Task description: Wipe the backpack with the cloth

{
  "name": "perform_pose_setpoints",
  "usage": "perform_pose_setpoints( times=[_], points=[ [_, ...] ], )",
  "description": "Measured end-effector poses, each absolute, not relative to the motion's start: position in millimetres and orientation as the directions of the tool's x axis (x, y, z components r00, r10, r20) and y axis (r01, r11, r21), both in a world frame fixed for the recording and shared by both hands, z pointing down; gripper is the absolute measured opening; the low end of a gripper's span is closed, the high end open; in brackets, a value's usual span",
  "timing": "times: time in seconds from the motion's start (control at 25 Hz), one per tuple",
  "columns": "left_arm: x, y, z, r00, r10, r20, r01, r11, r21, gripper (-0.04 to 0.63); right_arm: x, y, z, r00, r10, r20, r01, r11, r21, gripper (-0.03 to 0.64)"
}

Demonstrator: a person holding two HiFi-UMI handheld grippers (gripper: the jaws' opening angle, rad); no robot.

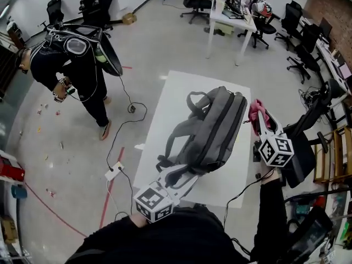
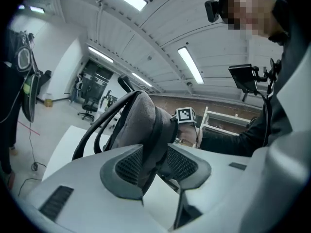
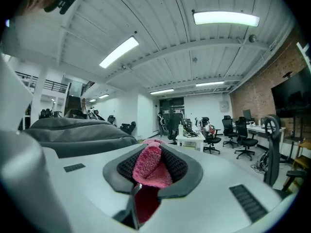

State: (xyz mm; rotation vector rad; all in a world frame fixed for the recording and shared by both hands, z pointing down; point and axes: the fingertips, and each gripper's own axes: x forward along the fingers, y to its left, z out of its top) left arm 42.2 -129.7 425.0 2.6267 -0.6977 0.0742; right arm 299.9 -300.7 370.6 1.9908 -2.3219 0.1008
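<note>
A grey backpack [image 1: 214, 128] lies lengthwise on the white table [image 1: 165, 109], straps toward the left. My left gripper [image 1: 184, 175] is at its near end, shut on the bag's edge; in the left gripper view the grey fabric [image 2: 138, 125] is pinched between the pads of the left gripper [image 2: 153, 166]. My right gripper [image 1: 258, 126] hangs in the air off the bag's right side, shut on a pink cloth [image 1: 256, 113]. In the right gripper view the cloth [image 3: 148, 166] bulges out between the jaws of the right gripper [image 3: 151, 169], and the backpack [image 3: 77, 130] lies to the left, apart from it.
A person in black [image 1: 71, 70] bends over on the floor to the left. Cables and a power strip [image 1: 114, 170] lie beside the table. A black office chair [image 1: 308, 125] stands close to the table's right edge. A desk [image 1: 231, 21] with chairs stands farther back.
</note>
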Motion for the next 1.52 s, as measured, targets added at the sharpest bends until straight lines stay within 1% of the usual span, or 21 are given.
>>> perform_pose_setpoints(
  times=[0.12, 0.2, 0.36, 0.44, 0.56, 0.68, 0.84, 1.0, 1.16, 1.36, 1.52],
  points=[
    [50, -133, 425, 0.831, -0.528, 0.175, -0.553, -0.749, 0.365, 0.150, 309, -347, 365, -0.256, -0.958, 0.129, -0.966, 0.259, 0.012, 0.083],
    [51, -134, 426, 0.804, -0.566, 0.185, -0.592, -0.725, 0.352, 0.150, 303, -377, 371, -0.358, -0.918, 0.169, -0.932, 0.362, -0.011, 0.083],
    [52, -132, 426, 0.746, -0.636, 0.198, -0.661, -0.671, 0.337, 0.150, 272, -419, 408, -0.575, -0.771, 0.273, -0.814, 0.571, -0.102, 0.083],
    [53, -131, 426, 0.719, -0.666, 0.199, -0.689, -0.645, 0.332, 0.150, 258, -424, 423, -0.634, -0.706, 0.317, -0.761, 0.641, -0.094, 0.083],
    [44, -133, 427, 0.680, -0.706, 0.196, -0.723, -0.604, 0.335, 0.150, 240, -416, 425, -0.695, -0.649, 0.310, -0.704, 0.702, -0.109, 0.082],
    [25, -136, 428, 0.654, -0.734, 0.183, -0.740, -0.572, 0.354, 0.150, 225, -397, 425, -0.742, -0.599, 0.303, -0.653, 0.747, -0.122, 0.080],
    [7, -146, 428, 0.651, -0.739, 0.174, -0.738, -0.563, 0.372, 0.150, 218, -366, 421, -0.790, -0.539, 0.294, -0.592, 0.795, -0.131, 0.076],
    [-19, -157, 425, 0.658, -0.732, 0.178, -0.738, -0.579, 0.347, 0.150, 210, -330, 417, -0.808, -0.508, 0.298, -0.562, 0.817, -0.131, 0.072],
    [-48, -174, 422, 0.663, -0.726, 0.182, -0.742, -0.607, 0.284, 0.150, 201, -288, 414, -0.809, -0.506, 0.300, -0.560, 0.819, -0.127, 0.071],
    [-89, -220, 408, 0.645, -0.743, 0.179, -0.763, -0.616, 0.196, 0.150, 178, -227, 407, -0.804, -0.523, 0.283, -0.575, 0.806, -0.141, 0.071],
    [-116, -261, 404, 0.638, -0.753, 0.164, -0.769, -0.611, 0.186, 0.149, 144, -172, 402, -0.799, -0.539, 0.268, -0.586, 0.799, -0.139, 0.071]
  ],
)
